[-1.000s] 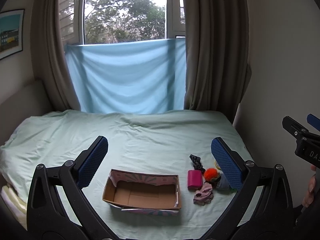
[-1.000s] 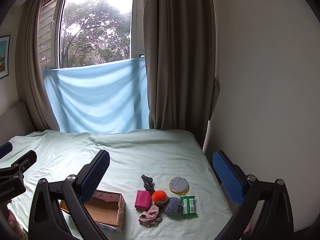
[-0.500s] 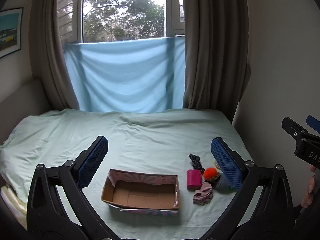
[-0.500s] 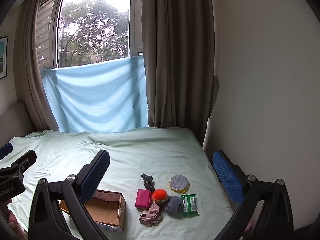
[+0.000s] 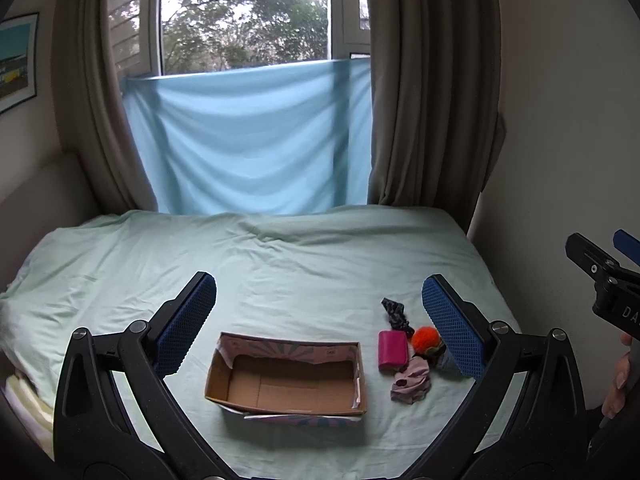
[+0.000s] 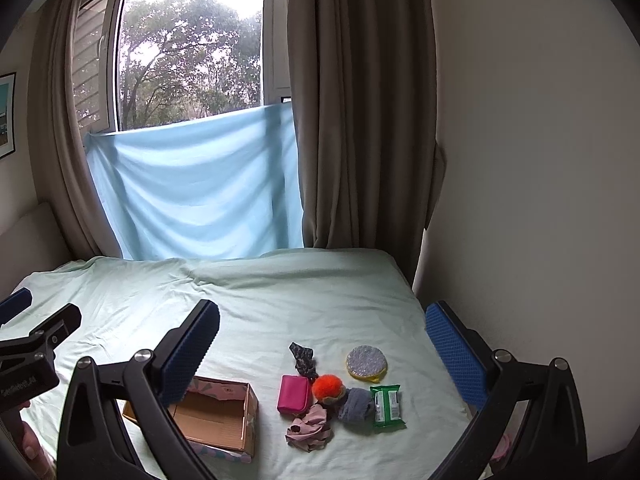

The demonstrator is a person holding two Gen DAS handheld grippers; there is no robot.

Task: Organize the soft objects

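Both grippers wide open, holding nothing — right gripper (image 6: 322,360) best lowered onto the pink pouch (image 6: 294,394) beside the cardboard box (image 5: 286,378), left gripper (image 5: 320,328) steadying — pinching gently.

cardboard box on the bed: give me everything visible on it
The cardboard box is a shallow, open-topped rectangular tray of brown corrugated card, with pink patterned print on its outer walls and inner rim. It looks empty: only the bare floor shows. A white strip hangs loose at its right end. It sits flat on the pale green bedsheet, left of the pile of small soft items and apart from the magenta pouch. Neither gripper touches it.
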